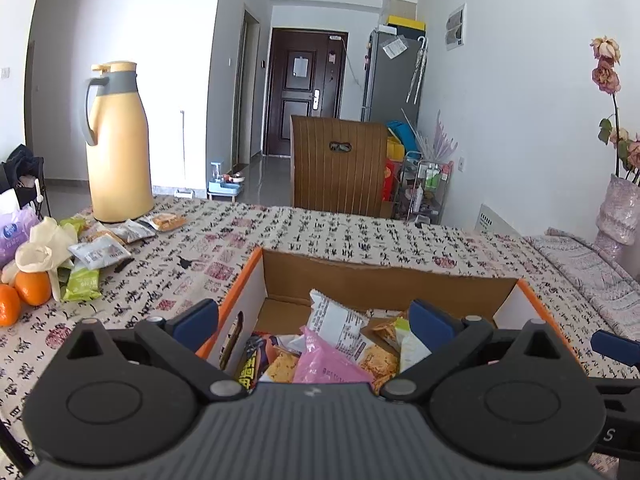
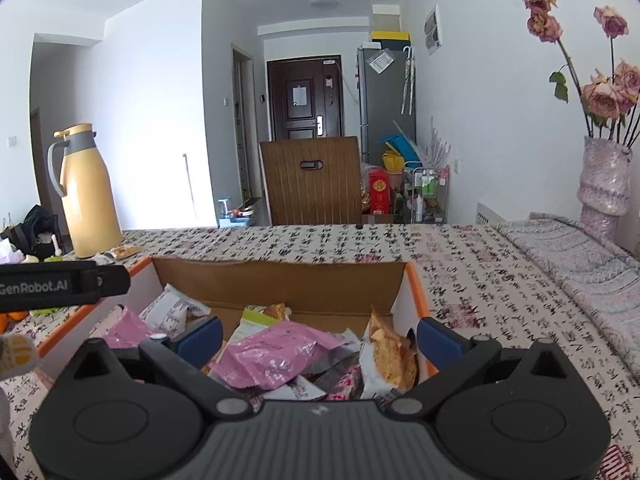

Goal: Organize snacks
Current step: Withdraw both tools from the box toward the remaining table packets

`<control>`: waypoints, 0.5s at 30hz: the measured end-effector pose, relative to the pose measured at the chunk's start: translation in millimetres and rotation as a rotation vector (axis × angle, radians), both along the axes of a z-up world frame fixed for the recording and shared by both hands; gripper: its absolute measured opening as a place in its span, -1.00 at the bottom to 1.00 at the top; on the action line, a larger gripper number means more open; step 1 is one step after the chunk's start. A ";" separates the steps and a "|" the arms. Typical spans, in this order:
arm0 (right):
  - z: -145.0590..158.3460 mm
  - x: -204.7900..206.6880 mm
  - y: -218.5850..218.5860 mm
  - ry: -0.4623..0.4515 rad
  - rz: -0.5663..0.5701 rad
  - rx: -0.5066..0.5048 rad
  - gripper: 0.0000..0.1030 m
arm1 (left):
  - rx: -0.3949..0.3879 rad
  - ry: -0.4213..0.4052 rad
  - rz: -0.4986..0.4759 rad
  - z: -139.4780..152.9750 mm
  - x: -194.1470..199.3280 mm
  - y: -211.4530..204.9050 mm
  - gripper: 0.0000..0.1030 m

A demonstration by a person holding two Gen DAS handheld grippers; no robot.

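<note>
- Left claw (image 1: 314,322): jaws wide, empty, poised above the near-left part of the cardboard box (image 1: 384,278).
- Right claw (image 2: 320,338): jaws wide, empty, over the near-right part of the same box (image 2: 280,280).
- Box stands on the desk (image 1: 360,236), open top, partly filled: pink packet (image 2: 272,354), white printed packet (image 1: 336,322), cracker packet (image 2: 390,354), others beneath.
- Loose snacks outside the box: green packet (image 1: 82,282), grey-white packet (image 1: 100,252), small cracker packet (image 1: 168,222), grouped at the far left of the desk near the yellow thermos (image 1: 118,148) and the oranges (image 1: 24,292).
- Judged step: between placements; neither claw carries anything, collection well along but unfinished.
- Next move, judged: left claw is nearer the loose pile; it would need to swing left, come down over one flat packet and pinch an edge, since the packets lie flat and overlap.
- Risk: dragging a neighbouring packet or nudging an orange.
</note>
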State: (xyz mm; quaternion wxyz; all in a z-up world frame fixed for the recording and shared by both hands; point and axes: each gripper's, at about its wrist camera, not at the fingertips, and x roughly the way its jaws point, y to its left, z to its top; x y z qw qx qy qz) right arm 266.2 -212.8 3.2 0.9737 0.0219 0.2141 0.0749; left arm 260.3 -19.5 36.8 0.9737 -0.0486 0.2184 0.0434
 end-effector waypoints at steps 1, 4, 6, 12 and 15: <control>2.3 -1.1 -0.7 -0.003 -0.005 0.000 1.00 | 0.001 -0.004 0.000 2.5 -1.8 -0.6 1.00; 7.5 -7.1 -2.0 -0.011 -0.007 0.000 1.00 | 0.006 -0.019 -0.005 10.1 -9.1 -1.5 1.00; 10.6 -12.9 -2.4 -0.018 -0.005 -0.005 1.00 | 0.014 -0.025 -0.005 13.7 -14.7 -1.9 1.00; 15.9 -29.1 -2.4 -0.011 0.009 -0.015 1.00 | 0.027 -0.023 0.001 18.3 -35.0 1.1 1.00; 15.6 -40.1 -2.4 -0.002 0.017 -0.021 1.00 | 0.032 -0.017 0.003 17.7 -47.0 3.3 1.00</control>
